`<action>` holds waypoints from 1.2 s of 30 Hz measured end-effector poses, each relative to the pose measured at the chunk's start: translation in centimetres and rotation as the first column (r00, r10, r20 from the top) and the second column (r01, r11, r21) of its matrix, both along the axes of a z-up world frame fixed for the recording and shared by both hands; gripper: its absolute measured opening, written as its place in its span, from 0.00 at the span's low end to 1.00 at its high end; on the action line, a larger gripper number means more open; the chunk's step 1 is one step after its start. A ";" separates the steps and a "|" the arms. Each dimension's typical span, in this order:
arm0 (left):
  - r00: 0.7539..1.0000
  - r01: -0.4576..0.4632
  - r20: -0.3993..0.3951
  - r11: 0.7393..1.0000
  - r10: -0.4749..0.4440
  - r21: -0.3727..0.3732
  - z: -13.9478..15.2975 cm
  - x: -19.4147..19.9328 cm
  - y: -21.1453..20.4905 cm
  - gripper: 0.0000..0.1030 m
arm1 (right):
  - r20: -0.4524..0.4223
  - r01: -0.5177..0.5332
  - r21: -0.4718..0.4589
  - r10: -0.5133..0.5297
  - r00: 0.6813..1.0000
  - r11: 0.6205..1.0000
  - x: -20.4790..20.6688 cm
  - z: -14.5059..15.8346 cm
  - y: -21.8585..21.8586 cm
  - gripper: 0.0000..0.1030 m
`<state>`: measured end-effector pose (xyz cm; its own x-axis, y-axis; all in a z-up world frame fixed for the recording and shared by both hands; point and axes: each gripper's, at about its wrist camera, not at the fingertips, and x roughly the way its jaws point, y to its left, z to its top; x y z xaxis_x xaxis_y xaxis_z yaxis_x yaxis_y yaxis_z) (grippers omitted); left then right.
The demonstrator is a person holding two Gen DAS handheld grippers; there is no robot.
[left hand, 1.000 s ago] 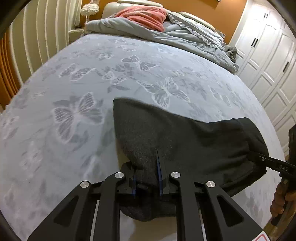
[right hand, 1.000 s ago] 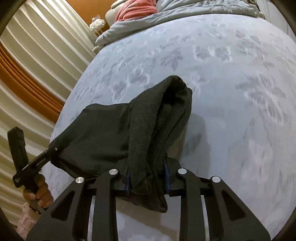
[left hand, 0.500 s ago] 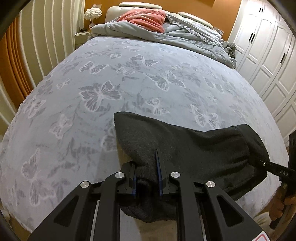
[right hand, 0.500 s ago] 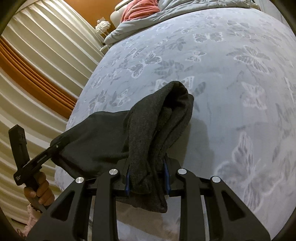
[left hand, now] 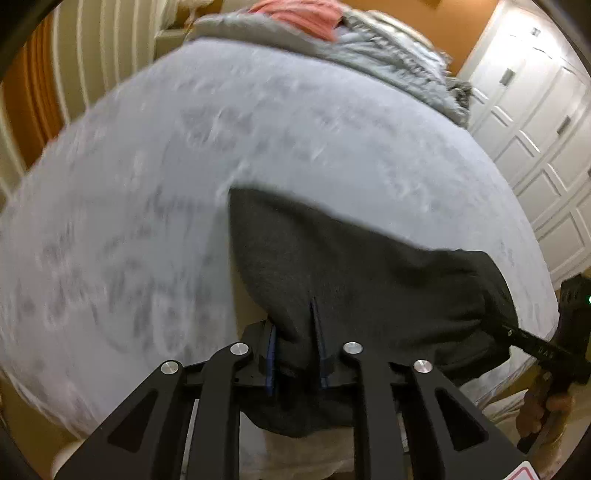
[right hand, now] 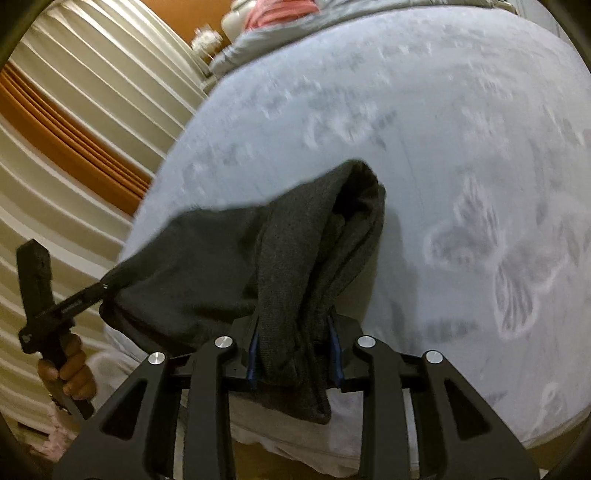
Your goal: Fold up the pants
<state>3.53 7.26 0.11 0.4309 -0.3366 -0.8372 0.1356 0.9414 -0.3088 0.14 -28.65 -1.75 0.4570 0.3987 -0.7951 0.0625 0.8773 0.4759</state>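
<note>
Holding the dark grey pants (left hand: 362, 280) stretched between both tools over the near edge of the bed (left hand: 155, 192), above its pale blue butterfly-print sheet. Left tool (left hand: 295, 350) has a bunched corner of the pants between its blue pads; its jaws have just been opening a little, cloth still in the gap and pads still touching it. Right tool (right hand: 293, 354) has a thick folded wad of pants (right hand: 295, 258) between its pads; jaws have also just been opening, the fabric filling the gap and draping down below the fingers. In the left view the right tool (left hand: 524, 338) shows at the right edge gripping the far corner, a hand (left hand: 543, 410) on its handle. In the right view the left tool (right hand: 94, 290) pinches the other corner, hand (right hand: 70, 373) below. Both views motion-blurred. Grey duvet (left hand: 388, 55) and pink blanket (left hand: 299, 14) heaped at the bed's far end; white closet doors (left hand: 535, 122) on the right.
</note>
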 end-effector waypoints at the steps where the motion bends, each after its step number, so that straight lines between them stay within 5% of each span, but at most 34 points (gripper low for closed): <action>1: 0.999 -0.029 -0.028 0.999 0.028 -0.020 -0.9 -0.1 0.6 0.22 | -0.024 0.011 -0.010 -0.011 1.000 1.000 -0.1 -0.7 -0.1 0.40; 3: 0.993 -0.100 -0.076 0.992 0.094 -0.080 -2.4 -0.2 2.1 0.49 | -0.034 0.041 0.007 -0.041 0.999 0.999 -0.6 -1.3 -0.5 0.56; 6: 0.972 -0.223 -0.104 0.963 0.209 -0.152 -3.9 -0.4 4.5 0.56 | -0.008 0.045 0.081 -0.044 0.999 0.996 -1.3 -1.4 -0.9 0.67; 8: 0.972 -0.217 -0.137 0.957 0.193 -0.192 -4.8 -0.1 4.6 0.56 | 0.014 0.030 0.085 -0.031 0.999 0.996 -1.2 -1.4 -0.7 0.42; 9: 0.976 -0.183 -0.156 0.955 0.150 -0.231 -5.2 0.2 4.2 0.43 | 0.024 0.016 0.020 -0.016 1.000 1.000 -1.0 -1.0 -0.2 0.22; 11: 0.986 -0.134 -0.129 0.966 0.108 -0.221 -4.6 0.2 3.4 0.20 | 0.090 0.010 0.000 -0.010 0.996 1.000 -1.6 1.0 0.1 0.21; 14: 0.995 -0.092 -0.042 0.985 0.086 -0.146 -3.3 -0.3 2.5 0.25 | 0.181 0.009 -0.054 0.001 0.983 0.998 -2.4 3.5 0.3 0.24; 17: 0.992 -0.113 -0.072 0.988 0.106 -0.106 -4.5 -0.4 2.3 0.30 | 0.056 0.079 -0.259 -0.067 0.996 0.963 -1.6 0.6 -0.2 0.38; 20: 0.991 -0.122 -0.071 0.989 0.116 -0.085 -5.0 -0.8 2.5 0.41 | 0.118 0.097 -0.087 -0.086 0.989 0.992 -2.7 1.8 -1.3 0.38; 23: 0.992 -0.114 -0.062 0.991 0.110 -0.076 -4.9 -0.9 2.2 0.42 | 0.139 0.076 -0.125 -0.059 0.989 0.989 -1.5 2.0 -0.2 0.52; 24: 0.992 -0.114 -0.061 0.991 0.109 -0.073 -4.9 -0.9 2.1 0.43 | 0.126 0.059 -0.140 -0.041 0.991 0.988 -0.9 1.6 0.4 0.32; 25: 0.992 -0.112 -0.062 0.991 0.107 -0.075 -5.0 -0.9 2.5 0.43 | 0.102 0.040 -0.166 -0.023 0.994 0.985 -0.2 1.0 1.1 0.02; 30: 0.993 -0.115 -0.028 0.992 0.113 -0.059 -4.5 -1.1 2.6 0.51 | 0.304 0.050 -0.187 0.010 0.953 0.981 -2.4 6.8 2.1 0.00; 32: 0.993 -0.120 -0.024 0.991 0.119 -0.051 -4.5 -1.2 2.6 0.51 | 0.262 0.077 -0.218 -0.018 0.965 0.973 -2.0 5.3 1.1 0.01; 34: 0.992 -0.121 -0.034 0.991 0.119 -0.055 -4.6 -1.1 2.6 0.52 | 0.073 0.081 -0.261 -0.064 0.995 0.962 -0.6 0.5 -0.4 0.04; 36: 0.991 -0.126 -0.043 0.990 0.124 -0.055 -4.7 -1.1 2.6 0.54 | 0.004 0.106 -0.146 -0.107 0.994 0.983 -1.0 -1.4 -1.6 0.05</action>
<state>2.40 9.81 -4.63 0.4399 -0.3298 -0.8353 0.0045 0.9309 -0.3652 -0.89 -30.22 -3.19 0.4871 0.2273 -0.8432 0.1612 0.9256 0.3426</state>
